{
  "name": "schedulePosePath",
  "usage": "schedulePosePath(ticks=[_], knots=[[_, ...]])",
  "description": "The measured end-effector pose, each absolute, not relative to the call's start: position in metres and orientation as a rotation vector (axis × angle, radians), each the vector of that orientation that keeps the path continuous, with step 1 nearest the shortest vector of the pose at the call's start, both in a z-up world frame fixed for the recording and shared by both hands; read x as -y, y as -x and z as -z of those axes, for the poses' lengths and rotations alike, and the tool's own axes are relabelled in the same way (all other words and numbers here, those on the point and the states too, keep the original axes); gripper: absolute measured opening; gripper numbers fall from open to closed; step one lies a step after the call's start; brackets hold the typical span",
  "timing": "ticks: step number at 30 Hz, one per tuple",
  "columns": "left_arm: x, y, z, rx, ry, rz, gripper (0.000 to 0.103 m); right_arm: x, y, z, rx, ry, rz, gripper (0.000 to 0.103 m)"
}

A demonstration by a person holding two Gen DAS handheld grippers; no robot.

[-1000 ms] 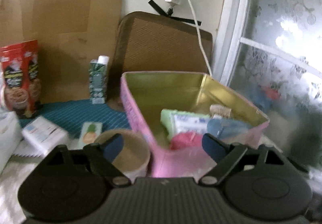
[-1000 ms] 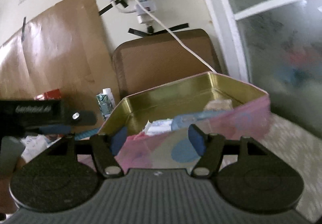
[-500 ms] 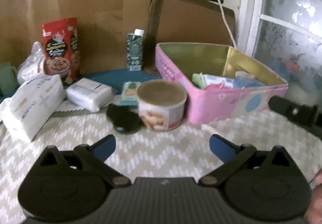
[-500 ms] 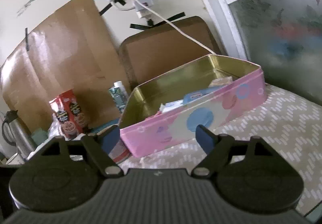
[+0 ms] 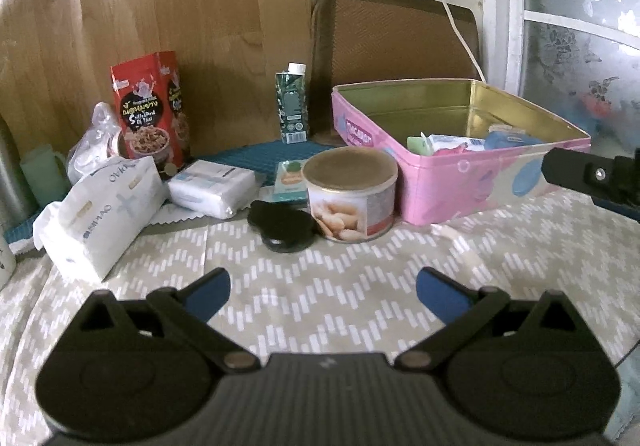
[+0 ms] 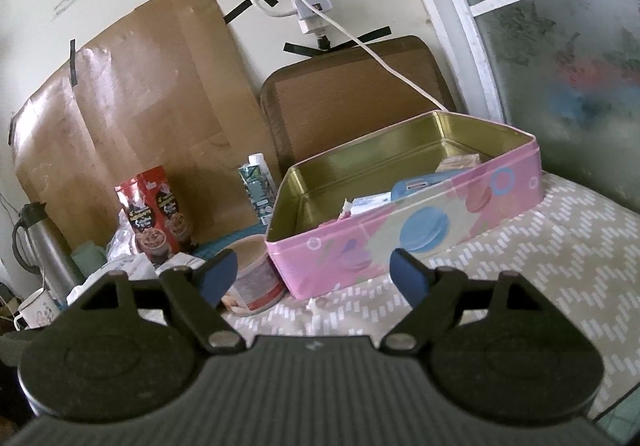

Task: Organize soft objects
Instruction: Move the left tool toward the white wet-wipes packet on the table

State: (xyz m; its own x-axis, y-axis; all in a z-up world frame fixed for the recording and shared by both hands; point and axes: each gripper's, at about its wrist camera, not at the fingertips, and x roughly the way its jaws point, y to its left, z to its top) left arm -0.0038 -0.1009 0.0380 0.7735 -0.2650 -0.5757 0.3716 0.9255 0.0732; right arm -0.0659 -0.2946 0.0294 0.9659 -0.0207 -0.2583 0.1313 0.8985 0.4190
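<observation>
Both grippers are wide open and empty: the left gripper (image 5: pixel 323 292) hangs over the zigzag cloth (image 5: pixel 360 286), the right gripper (image 6: pixel 312 272) faces the pink tin (image 6: pixel 400 230).

The tissue pack (image 5: pixel 100 201) at 10 o'clock and the smaller wipes pack (image 5: pixel 212 187) beside it look light and squashy — likely best pinched across the middle, where the film should give without slipping.

A can (image 5: pixel 352 197) and black lid (image 5: pixel 282 226) stand between packs and tin — lift over them.
</observation>
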Motion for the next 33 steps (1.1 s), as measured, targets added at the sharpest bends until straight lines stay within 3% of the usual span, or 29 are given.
schedulePosePath(ticks=[33], knots=[[0.112,0.015,-0.032,-0.579,-0.268,0.377,0.103,0.295,0.066,-0.026,-0.258,-0.486,0.109,0.086]])
